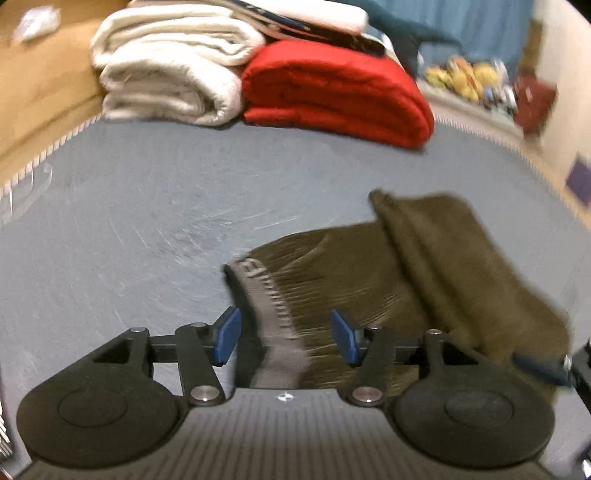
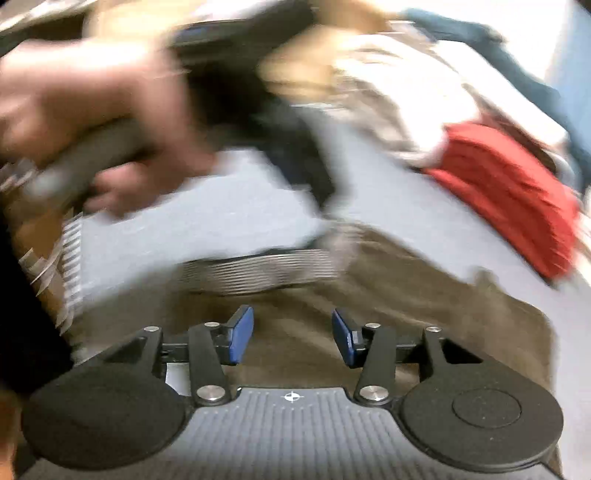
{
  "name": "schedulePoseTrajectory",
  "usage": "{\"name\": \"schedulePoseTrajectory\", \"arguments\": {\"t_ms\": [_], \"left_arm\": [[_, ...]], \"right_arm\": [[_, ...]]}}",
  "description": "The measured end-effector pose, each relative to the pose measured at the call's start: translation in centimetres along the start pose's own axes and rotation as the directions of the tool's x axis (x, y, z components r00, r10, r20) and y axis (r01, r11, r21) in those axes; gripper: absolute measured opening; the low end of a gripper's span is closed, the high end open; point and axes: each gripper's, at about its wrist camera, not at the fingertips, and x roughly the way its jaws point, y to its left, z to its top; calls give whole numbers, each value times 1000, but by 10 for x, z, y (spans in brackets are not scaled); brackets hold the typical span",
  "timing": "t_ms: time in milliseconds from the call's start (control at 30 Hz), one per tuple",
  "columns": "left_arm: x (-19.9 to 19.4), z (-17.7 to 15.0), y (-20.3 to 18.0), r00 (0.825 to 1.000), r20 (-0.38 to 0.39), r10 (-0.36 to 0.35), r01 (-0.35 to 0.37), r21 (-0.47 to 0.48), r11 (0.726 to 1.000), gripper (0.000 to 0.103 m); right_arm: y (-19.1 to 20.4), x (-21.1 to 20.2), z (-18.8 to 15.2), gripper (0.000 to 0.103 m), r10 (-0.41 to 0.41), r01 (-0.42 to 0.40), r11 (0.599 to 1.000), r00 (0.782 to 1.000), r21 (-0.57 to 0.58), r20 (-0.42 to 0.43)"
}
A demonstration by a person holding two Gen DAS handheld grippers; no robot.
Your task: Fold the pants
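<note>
The olive pants (image 1: pixel 369 288) lie partly folded on the grey bed (image 1: pixel 147 192). Both jaws stand apart, empty: left hand-held gripper (image 1: pixel 284 336) over the waistband (image 1: pixel 273 306), right hand-held gripper (image 2: pixel 291 338) above cloth. Next likely: clamp the waistband, fold across.

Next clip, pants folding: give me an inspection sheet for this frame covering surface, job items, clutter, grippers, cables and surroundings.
Surface: grey mattress, striped piping at its edge.
Job's things: olive-brown pants lying on it, grey elastic waistband exposed, one part folded over.
Clutter: folded cream blanket beside folded red blanket at the far edge.
Grippers: left gripper open over the waistband; right gripper open over the pants.
Cables: nothing seen.
Surroundings: blue curtain; images motion-blurred.
</note>
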Motion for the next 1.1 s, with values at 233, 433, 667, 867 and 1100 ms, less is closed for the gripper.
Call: {"name": "schedulePoseTrajectory", "arguments": {"t_ms": [233,433,667,867,1100], "left_arm": [[12,-9,-61,998,12,-64,63,40,997,63],[41,-6,-90,998,64,-18,9,133,991,65],[58,-1,-88,999,21,-25,23,95,995,65],[54,6,-80,999,44,-15,12,84,996,68],[51,6,-78,999,42,-16,13,85,996,68]], "right_arm": [[-89,20,-59,67,-296,317,908,948,272,-117],[-91,46,-81,87,-324,359,910,928,206,-184],[-90,89,-80,90,-300,340,937,903,84,-308],[-103,107,-78,82,-284,321,946,892,50,-351],[-95,99,-77,30,-312,302,950,884,-86,-349]]}}
